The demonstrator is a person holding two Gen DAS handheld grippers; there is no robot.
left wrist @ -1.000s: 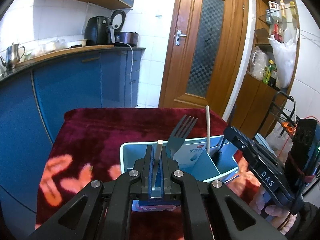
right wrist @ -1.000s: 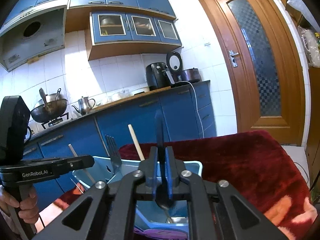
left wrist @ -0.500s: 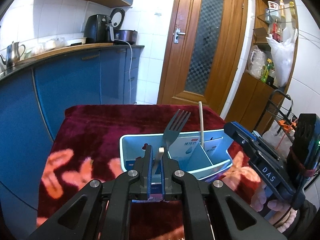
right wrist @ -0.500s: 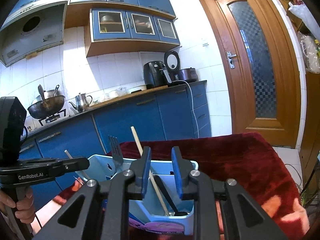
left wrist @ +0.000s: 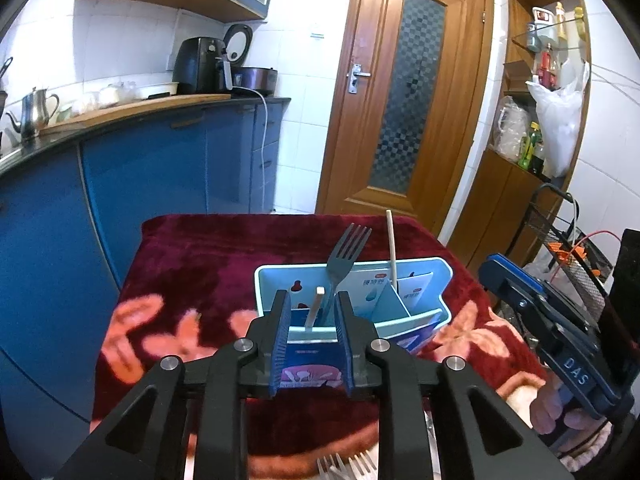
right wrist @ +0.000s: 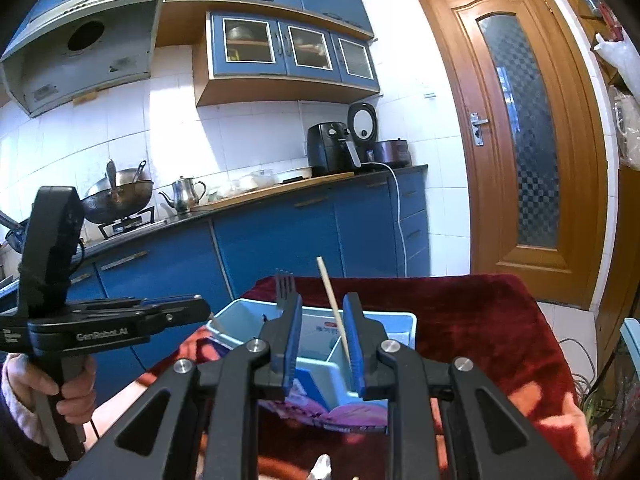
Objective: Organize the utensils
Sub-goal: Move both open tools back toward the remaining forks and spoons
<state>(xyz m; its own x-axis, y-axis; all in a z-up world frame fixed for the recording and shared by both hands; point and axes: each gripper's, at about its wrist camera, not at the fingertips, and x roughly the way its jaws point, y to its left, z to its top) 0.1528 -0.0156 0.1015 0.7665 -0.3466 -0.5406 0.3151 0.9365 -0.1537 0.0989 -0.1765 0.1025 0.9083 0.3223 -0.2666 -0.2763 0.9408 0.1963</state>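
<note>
Both grippers stood open and empty: left gripper and right gripper hovered just short of the light-blue plastic caddy on the plush red cloth. Directly ahead, a dark fork and pale chopstick stood upright inside. Possibly more forks lay below the left gripper, nearer it.

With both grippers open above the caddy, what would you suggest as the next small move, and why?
Probably lower the left gripper toward the forks below it. Both grippers are open and empty, the caddy already holds a fork and chopstick, and those forks remain outside.
</note>
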